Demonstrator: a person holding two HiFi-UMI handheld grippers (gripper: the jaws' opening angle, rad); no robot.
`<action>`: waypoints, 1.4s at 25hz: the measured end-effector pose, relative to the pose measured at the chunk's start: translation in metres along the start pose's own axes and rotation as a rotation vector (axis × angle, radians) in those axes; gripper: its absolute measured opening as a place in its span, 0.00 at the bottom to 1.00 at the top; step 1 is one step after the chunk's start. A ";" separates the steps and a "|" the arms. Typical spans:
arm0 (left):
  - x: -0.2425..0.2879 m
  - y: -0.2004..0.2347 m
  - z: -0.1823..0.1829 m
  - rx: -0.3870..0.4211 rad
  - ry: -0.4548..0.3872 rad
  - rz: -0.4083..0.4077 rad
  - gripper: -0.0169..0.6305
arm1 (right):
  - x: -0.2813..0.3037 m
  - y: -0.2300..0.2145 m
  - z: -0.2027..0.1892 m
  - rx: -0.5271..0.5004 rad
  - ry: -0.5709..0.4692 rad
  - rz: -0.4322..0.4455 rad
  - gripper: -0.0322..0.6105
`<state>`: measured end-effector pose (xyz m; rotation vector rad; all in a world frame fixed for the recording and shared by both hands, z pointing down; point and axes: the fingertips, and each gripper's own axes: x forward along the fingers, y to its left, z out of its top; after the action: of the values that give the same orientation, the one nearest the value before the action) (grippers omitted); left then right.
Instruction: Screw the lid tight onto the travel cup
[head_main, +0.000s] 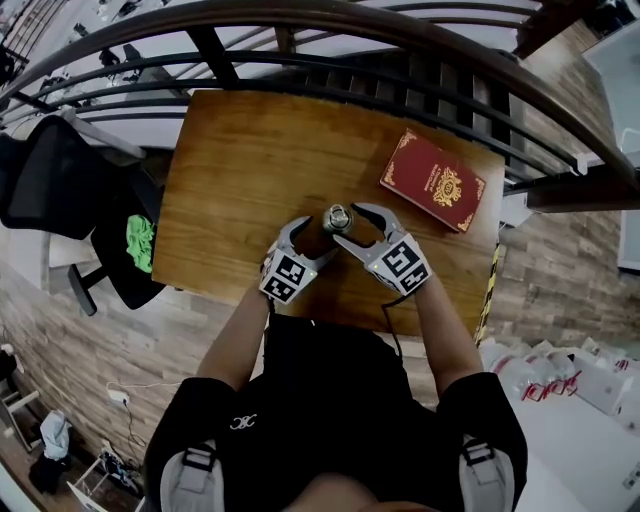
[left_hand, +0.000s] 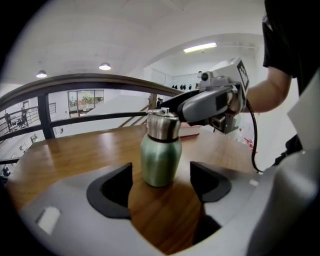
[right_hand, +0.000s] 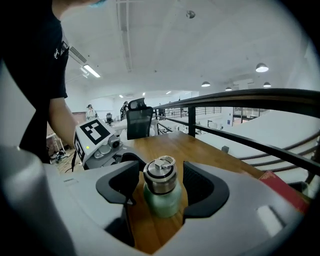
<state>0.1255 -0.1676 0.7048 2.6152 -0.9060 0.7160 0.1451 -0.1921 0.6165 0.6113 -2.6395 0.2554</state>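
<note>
A small green travel cup (head_main: 337, 217) with a steel lid (right_hand: 160, 174) stands upright on the wooden table (head_main: 240, 170), near its front edge. My right gripper (right_hand: 160, 182) is level with the lid; its jaws are open, with a narrow gap on each side of the lid. My left gripper (left_hand: 161, 175) sits lower. Its jaws are open wide, and the cup's green body (left_hand: 160, 157) is just in front of their tips, untouched. In the head view the left gripper (head_main: 312, 240) and right gripper (head_main: 352, 224) meet at the cup from either side.
A red book (head_main: 433, 180) with gold print lies on the table's far right. A dark railing (head_main: 300, 30) runs behind the table. A black office chair (head_main: 60, 180) with a green item (head_main: 140, 243) stands at the left.
</note>
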 end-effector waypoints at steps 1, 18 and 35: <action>0.003 0.000 0.001 0.006 -0.004 -0.004 0.63 | 0.002 -0.001 -0.002 -0.008 0.012 0.009 0.44; 0.037 0.003 0.010 0.076 -0.023 -0.125 0.63 | 0.020 0.000 -0.006 -0.063 0.121 0.127 0.44; 0.037 0.004 0.009 0.065 -0.056 -0.132 0.63 | 0.017 -0.002 -0.006 0.075 0.004 -0.126 0.43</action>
<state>0.1512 -0.1927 0.7173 2.7348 -0.7282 0.6509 0.1345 -0.1983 0.6297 0.7982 -2.5847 0.3184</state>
